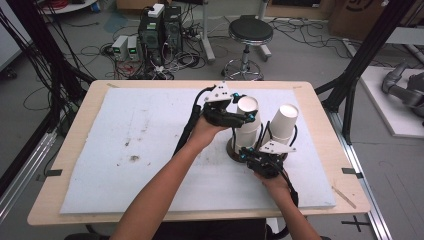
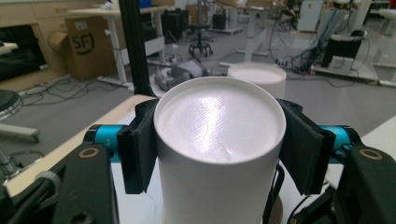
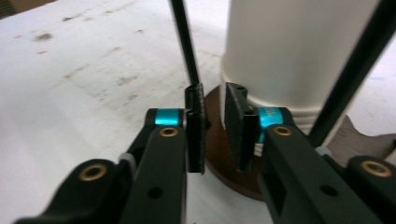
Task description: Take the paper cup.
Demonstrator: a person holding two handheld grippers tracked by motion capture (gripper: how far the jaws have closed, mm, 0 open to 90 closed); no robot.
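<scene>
On the worktop (image 1: 150, 130), the cup stack (image 1: 247, 131) stood on a brown coaster (image 3: 219, 154). The left gripper (image 2: 219, 149) clamped its top cup; the right gripper (image 3: 215, 130) beside the coaster held nothing, fingers narrowly apart. Nested cups might lift together.

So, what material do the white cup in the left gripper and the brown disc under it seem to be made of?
The white cup looks like paper: matte wall, and a faint woven texture on its upturned bottom. It could be thin coated card. The brown disc looks like wood or cork: dark, dull and flat-edged; the blur leaves this open.
</scene>
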